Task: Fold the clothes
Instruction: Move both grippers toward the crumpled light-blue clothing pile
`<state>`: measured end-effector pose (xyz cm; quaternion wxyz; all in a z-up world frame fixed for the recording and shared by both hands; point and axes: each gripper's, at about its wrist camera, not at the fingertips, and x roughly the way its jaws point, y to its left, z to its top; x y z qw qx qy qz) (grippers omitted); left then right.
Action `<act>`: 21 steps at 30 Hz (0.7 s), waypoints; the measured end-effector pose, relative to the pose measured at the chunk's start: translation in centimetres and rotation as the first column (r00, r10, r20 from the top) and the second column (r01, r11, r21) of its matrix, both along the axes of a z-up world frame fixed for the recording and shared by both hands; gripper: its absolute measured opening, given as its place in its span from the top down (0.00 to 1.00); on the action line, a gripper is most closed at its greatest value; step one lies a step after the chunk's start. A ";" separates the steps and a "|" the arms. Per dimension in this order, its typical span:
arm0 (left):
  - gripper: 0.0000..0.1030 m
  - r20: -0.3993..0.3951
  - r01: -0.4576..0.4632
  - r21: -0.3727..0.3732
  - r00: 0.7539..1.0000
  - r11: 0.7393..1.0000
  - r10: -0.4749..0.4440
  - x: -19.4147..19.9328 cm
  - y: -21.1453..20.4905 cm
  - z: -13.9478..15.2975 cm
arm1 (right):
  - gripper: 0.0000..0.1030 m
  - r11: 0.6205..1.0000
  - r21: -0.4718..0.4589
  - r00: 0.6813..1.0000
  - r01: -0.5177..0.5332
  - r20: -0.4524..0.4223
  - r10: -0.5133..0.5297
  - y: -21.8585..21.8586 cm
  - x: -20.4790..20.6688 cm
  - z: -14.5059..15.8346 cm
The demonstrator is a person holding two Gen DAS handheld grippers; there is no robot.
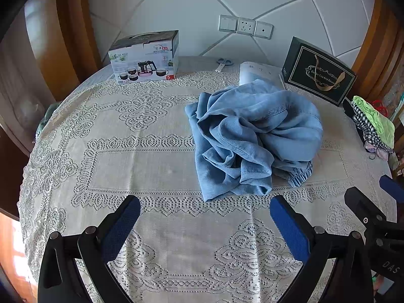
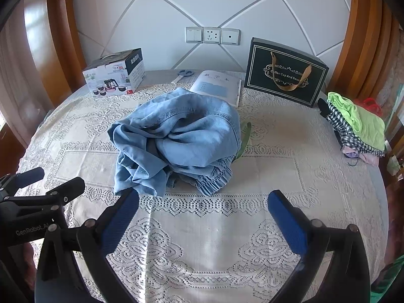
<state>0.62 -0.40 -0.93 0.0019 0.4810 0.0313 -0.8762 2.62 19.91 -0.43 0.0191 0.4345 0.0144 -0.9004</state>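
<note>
A crumpled light-blue denim garment (image 1: 255,136) (image 2: 176,139) lies in a heap on the lace tablecloth (image 1: 156,166) (image 2: 214,227), its elastic waistband turned toward me. My left gripper (image 1: 204,207) hovers open just short of the heap's near edge, nothing between its blue pads. My right gripper (image 2: 203,202) is open too, close in front of the waistband (image 2: 214,181). Each gripper shows at the edge of the other's view: the right gripper (image 1: 388,192) and the left gripper (image 2: 48,179).
At the back stand a tea-set box (image 1: 144,56) (image 2: 115,73), scissors (image 1: 223,63), an open booklet (image 2: 217,85) and a black gift box (image 1: 318,73) (image 2: 285,72). A pile of folded clothes (image 1: 373,123) (image 2: 356,126) sits at the table's right edge. Wall sockets (image 2: 212,35) behind.
</note>
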 end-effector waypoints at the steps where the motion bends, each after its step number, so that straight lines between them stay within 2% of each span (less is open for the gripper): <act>1: 0.00 -0.001 0.001 0.000 1.000 1.000 -0.001 0.0 0.0 0.0 | 0.00 1.000 0.000 1.000 0.001 0.001 -0.001 0.0 0.0 0.0; 21: 0.00 0.019 -0.008 -0.007 1.000 1.000 0.008 -0.9 -0.4 -0.8 | 0.00 1.000 0.006 1.000 0.006 0.026 -0.006 0.0 -0.9 -0.9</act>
